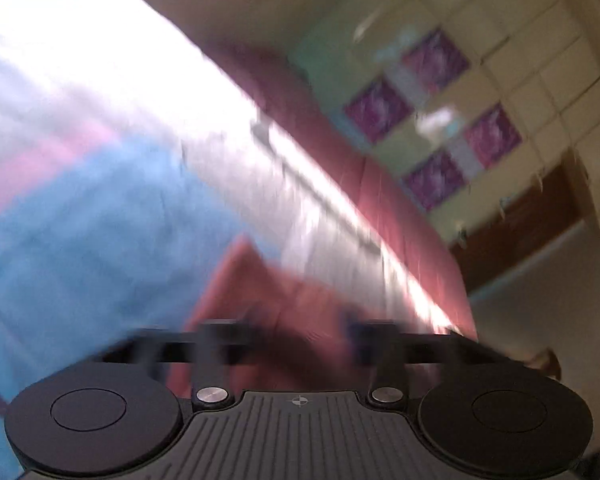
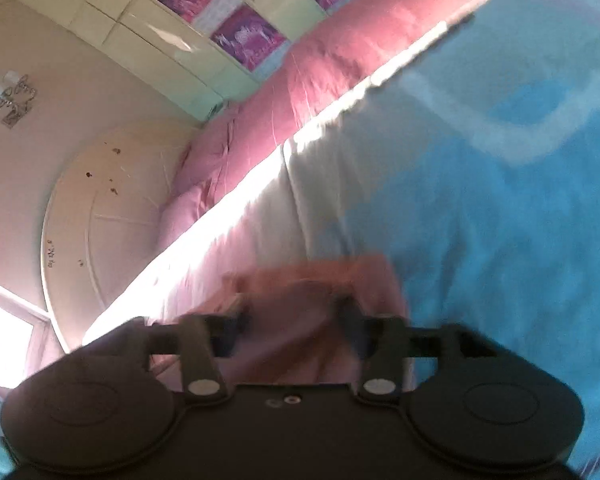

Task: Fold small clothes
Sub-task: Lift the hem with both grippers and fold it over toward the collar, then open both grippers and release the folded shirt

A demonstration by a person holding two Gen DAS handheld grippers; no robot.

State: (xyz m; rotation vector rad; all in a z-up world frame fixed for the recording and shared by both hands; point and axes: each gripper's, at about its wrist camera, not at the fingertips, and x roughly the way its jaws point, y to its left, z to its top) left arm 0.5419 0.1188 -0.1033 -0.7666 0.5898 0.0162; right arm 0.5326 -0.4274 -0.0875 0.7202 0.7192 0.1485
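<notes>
Two hand-held grippers hang over a bed spread with a blue-and-white blanket, both views smeared by motion. The left gripper stands released, its jaws spread wide; a reddish-pink garment, the small piece of clothing being folded, lies in the gap at 12 o'clock from the gripper body, with no pad seen pressing it. The right gripper is likewise unclenched, jaws part-way apart, the same pink cloth between and beyond its fingers, apparently let go. A pink quilt runs along the far side toward 1 o'clock, tiled wall behind. By the look of it, one fold has just been laid down. The next move likely calls for picking fresh edges of the garment, though blur hides how flat it lies.
</notes>
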